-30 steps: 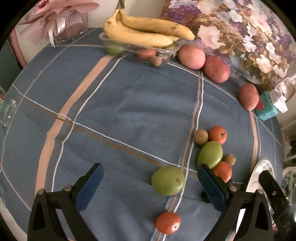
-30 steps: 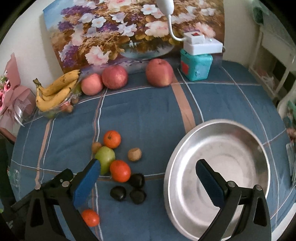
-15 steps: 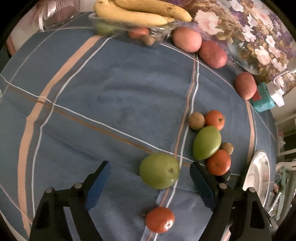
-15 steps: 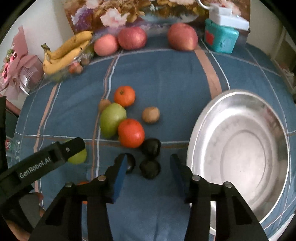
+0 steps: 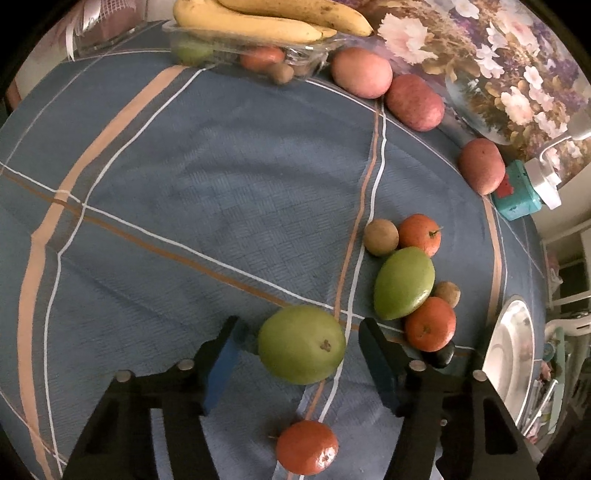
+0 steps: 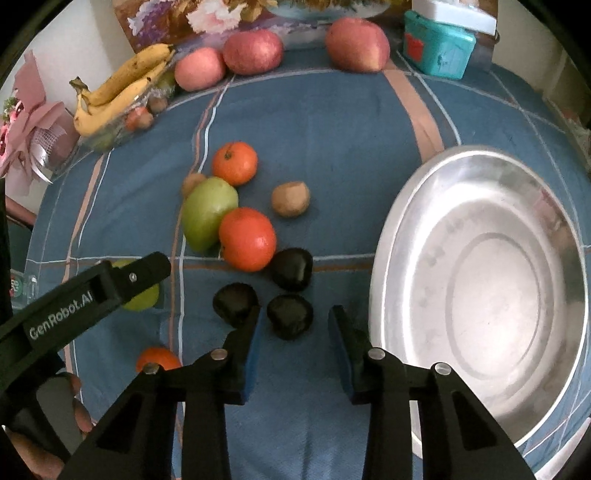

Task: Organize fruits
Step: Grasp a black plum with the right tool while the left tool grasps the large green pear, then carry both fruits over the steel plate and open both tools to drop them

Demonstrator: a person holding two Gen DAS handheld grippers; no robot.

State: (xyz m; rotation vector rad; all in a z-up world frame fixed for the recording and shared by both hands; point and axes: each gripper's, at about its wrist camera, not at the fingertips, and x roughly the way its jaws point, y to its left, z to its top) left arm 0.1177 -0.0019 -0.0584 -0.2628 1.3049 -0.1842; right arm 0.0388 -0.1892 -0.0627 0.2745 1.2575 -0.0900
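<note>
A round green fruit point(image 5: 301, 345) lies on the blue checked cloth between the jaws of my left gripper point(image 5: 300, 332). The jaws are closing, and a narrow gap still shows on each side. My right gripper point(image 6: 294, 314) points down over three dark fruits. The nearest dark fruit point(image 6: 290, 317) sits between its closing jaws, untouched by the pads. Two more dark fruits point(image 6: 236, 302) point(image 6: 291, 274) lie just beyond. One of the left gripper's fingers point(image 6: 140, 275) shows in the right wrist view, over the green fruit point(image 6: 142, 299).
A steel bowl point(image 6: 480, 177) stands right of the dark fruits. A cluster of an oval green fruit point(image 6: 207, 214), two oranges point(image 6: 246, 238) point(image 6: 234, 162) and small brown fruits point(image 6: 290, 199) lies mid-table. One orange point(image 5: 306, 446) is near. Bananas point(image 5: 258, 26), red apples point(image 6: 357, 44) and a teal box point(image 6: 437, 48) line the back.
Both grippers have sunk toward the table and their jaws have narrowed, the left around the round green fruit, the right around the nearest dark fruit.
</note>
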